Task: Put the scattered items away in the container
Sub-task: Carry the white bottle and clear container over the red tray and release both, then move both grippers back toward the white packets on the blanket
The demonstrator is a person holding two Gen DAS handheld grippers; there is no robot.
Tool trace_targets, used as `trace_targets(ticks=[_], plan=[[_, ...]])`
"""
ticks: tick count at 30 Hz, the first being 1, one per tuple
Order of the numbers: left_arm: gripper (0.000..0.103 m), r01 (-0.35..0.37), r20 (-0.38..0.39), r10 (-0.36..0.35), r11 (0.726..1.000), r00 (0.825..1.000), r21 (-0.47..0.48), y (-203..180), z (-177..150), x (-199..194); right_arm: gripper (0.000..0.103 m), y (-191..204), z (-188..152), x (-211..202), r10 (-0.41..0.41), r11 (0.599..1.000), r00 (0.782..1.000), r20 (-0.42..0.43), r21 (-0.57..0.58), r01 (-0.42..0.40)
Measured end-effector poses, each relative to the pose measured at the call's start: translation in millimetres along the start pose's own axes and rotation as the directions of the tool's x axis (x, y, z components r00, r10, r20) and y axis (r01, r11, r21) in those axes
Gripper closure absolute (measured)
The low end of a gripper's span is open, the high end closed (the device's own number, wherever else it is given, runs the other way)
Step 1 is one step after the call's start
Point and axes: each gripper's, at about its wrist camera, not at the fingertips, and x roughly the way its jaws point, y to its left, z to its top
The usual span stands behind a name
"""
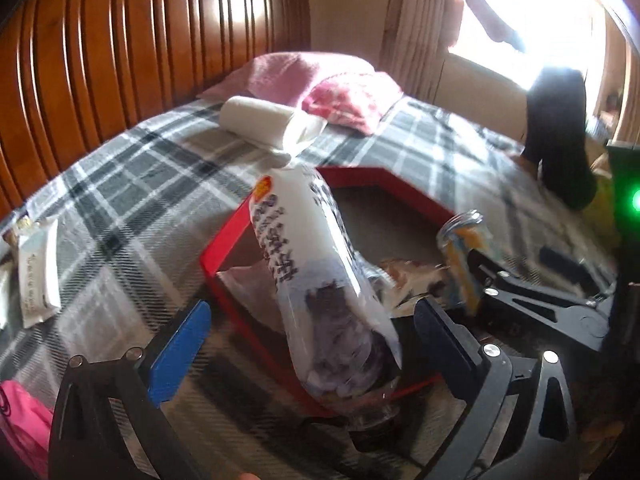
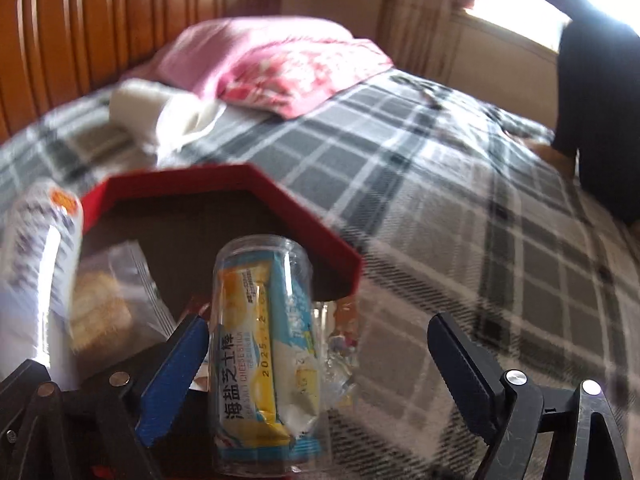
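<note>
A red octagonal box point(image 1: 224, 240) lies open on the plaid bed; it also shows in the right wrist view point(image 2: 320, 232). My left gripper point(image 1: 312, 344) is open, its jaws wide apart. A white snack bag with dark print point(image 1: 320, 272) stands tilted between them over the box's near rim, touching neither finger. My right gripper point(image 2: 316, 364) is open too. A clear tub of cheese sticks point(image 2: 264, 352) stands between its fingers, close to the blue left finger point(image 2: 176, 372). The tub point(image 1: 464, 256) and right gripper also show in the left wrist view. Snack packets point(image 2: 108, 308) lie inside the box.
White packets point(image 1: 38, 272) lie on the plaid blanket point(image 1: 132, 208) at the left. A rolled white towel point(image 1: 260, 120) and pink pillows point(image 1: 320, 80) lie by the wooden headboard point(image 1: 140, 40). A person in dark clothes point(image 2: 600, 112) stands at the bed's far right. A pink item point(image 1: 20, 420) is bottom left.
</note>
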Motion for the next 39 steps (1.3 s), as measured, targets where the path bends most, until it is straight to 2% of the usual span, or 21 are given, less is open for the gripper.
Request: trace_targets(ticks=[6, 8, 11, 14, 17, 20, 24, 27, 29, 30, 34, 36, 37, 39], plan=[[0.0, -0.001, 0.099, 0.002, 1.0, 0.995, -0.008, 13.0, 7.8, -39.7, 0.009, -7.1, 0.3, -18.9, -0.025, 0.999, 0.999, 0.02, 0.047, 0.024], [0.0, -0.034, 0.137, 0.037, 0.999, 0.99, -0.019, 27.5, 6.9, -55.8, 0.008, -4.3, -3.9, -28.3, -0.021, 0.998, 0.999, 0.046, 0.063, 0.018], [0.0, -0.126, 0.186, 0.134, 0.991, 0.973, -0.053, 58.8, 4.6, -82.4, 0.008, 11.6, -9.4, -40.2, 0.023, 0.999, 0.998, 0.065, 0.047, -0.026], [0.0, -0.226, 0.218, 0.245, 0.968, 0.945, -0.111, 95.4, 0.7, -106.4, 0.008, 38.7, -8.5, -51.9, 0.057, 0.998, 0.995, 0.081, -0.018, -0.056], [0.0, -0.289, 0.208, 0.324, 0.94, 0.923, -0.18, 134.4, -5.1, -129.0, 0.008, 72.0, -4.2, -71.6, 0.109, 0.992, 0.986, 0.13, -0.083, -0.099], [0.0, -0.333, 0.198, 0.381, 0.912, 0.903, -0.239, 169.0, -16.7, -152.2, 0.005, 111.4, 0.7, -93.6, 0.21, 0.972, 0.962, 0.172, -0.142, -0.186], [0.0, -0.416, 0.183, 0.47, 0.869, 0.863, -0.269, 211.5, -39.5, -182.1, 0.004, 165.6, 0.0, -116.5, 0.328, 0.934, 0.926, 0.186, -0.21, -0.289], [0.0, -0.486, 0.156, 0.533, 0.834, 0.831, -0.261, 240.2, -56.7, -194.9, 0.004, 203.3, -4.5, -126.7, 0.385, 0.903, 0.906, 0.178, -0.277, -0.329], [0.0, -0.527, 0.129, 0.578, 0.8, 0.806, -0.289, 261.5, -71.4, -200.0, 0.004, 228.0, -10.6, -130.5, 0.409, 0.88, 0.897, 0.168, -0.332, -0.339], [0.0, -0.53, 0.113, 0.586, 0.786, 0.802, -0.316, 273.9, -79.4, -202.7, 0.004, 238.8, -14.0, -131.0, 0.417, 0.871, 0.894, 0.163, -0.354, -0.341], [0.0, -0.49, 0.081, 0.552, 0.79, 0.83, -0.367, 311.7, -102.3, -206.2, 0.002, 279.5, -25.7, -115.3, 0.455, 0.84, 0.884, 0.107, -0.381, -0.386], [0.0, -0.512, 0.065, 0.57, 0.778, 0.819, -0.364, 323.8, -105.6, -200.1, 0.002, 299.8, -30.9, -101.2, 0.472, 0.821, 0.879, 0.059, -0.391, -0.415], [0.0, -0.53, 0.052, 0.584, 0.768, 0.81, -0.36, 330.3, -105.6, -194.4, 0.002, 311.1, -33.7, -93.5, 0.469, 0.817, 0.882, 0.038, -0.399, -0.417], [0.0, -0.55, 0.027, 0.595, 0.758, 0.803, -0.349, 340.5, -104.8, -181.8, 0.002, 332.4, -38.5, -76.5, 0.455, 0.809, 0.891, -0.003, -0.417, -0.414]])
